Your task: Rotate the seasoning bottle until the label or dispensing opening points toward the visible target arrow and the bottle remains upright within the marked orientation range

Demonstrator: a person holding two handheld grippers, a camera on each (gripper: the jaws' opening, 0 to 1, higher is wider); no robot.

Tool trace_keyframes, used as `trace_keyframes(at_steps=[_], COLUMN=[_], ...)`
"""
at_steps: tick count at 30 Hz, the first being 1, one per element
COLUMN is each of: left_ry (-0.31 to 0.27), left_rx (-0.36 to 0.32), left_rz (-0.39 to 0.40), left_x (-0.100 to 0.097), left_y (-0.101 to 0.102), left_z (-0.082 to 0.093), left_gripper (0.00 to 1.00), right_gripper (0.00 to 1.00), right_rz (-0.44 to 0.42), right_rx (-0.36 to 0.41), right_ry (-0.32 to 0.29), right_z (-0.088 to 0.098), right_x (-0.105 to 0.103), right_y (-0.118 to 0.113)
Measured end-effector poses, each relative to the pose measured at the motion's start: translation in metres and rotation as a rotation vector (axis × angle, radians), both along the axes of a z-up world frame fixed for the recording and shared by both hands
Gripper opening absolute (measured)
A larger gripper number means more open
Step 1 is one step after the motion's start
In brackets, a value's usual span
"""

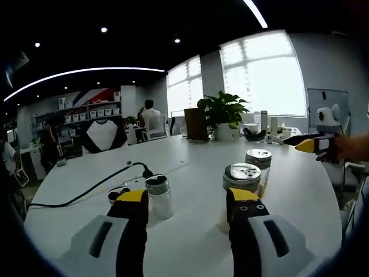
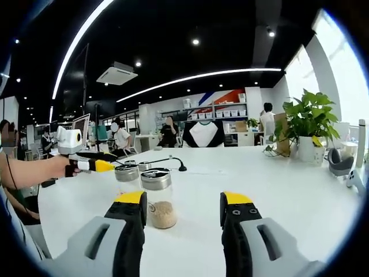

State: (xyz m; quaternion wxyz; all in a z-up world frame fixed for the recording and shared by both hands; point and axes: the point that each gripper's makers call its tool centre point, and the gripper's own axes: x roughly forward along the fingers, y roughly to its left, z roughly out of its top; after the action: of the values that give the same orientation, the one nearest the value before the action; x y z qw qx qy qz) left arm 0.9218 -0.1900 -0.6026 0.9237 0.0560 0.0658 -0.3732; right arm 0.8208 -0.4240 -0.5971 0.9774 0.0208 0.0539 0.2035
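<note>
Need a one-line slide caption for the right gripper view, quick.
Open right gripper faces clear metal-lidded seasoning bottle on white table; left gripper beyond.

Three seasoning bottles stand upright on the white table (image 1: pixel 190 242), each a clear glass body under a silver metal shaker lid.

Left gripper view:
- The small bottle (image 1: pixel 158 197) is at lower centre-left. Its contents appear white.
- The near bottle (image 1: pixel 241 180) is at lower centre-right, with a perforated lid top. Its lower body is hidden.
- The far bottle (image 1: pixel 259 164) is just behind and right of the near one, close beside it.

Right gripper view:
- One bottle (image 2: pixel 157 197) is at lower centre-left, with tan granules filling its lower part.
- A second bottle (image 2: pixel 127 173) is behind it to the left.

Label direction cannot be determined.
</note>
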Motion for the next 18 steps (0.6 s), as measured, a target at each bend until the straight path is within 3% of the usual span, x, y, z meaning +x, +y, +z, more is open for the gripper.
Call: trace_keyframes(at_steps=[5, 9, 18], left_ry=[0.033, 0.047, 0.049], left_rx=[0.045, 0.014, 0.013], left_rz=[0.014, 0.040, 0.101], left_x=[0.010, 0.019, 0.037], left_y=[-0.003, -0.005, -0.007], left_z=[-0.012, -0.012, -0.017], left_gripper=[0.55, 0.54, 0.51], right_gripper=[0.50, 0.50, 0.48], right_rz=[-0.005, -0.009, -0.016], right_rx=[0.000, -0.004, -0.004], right_ry=[0.009, 0.020, 0.031], right_z=[-0.003, -0.007, -0.010], right_x=[0.000, 0.000, 0.002], right_y=[-0.002, -0.004, -0.007])
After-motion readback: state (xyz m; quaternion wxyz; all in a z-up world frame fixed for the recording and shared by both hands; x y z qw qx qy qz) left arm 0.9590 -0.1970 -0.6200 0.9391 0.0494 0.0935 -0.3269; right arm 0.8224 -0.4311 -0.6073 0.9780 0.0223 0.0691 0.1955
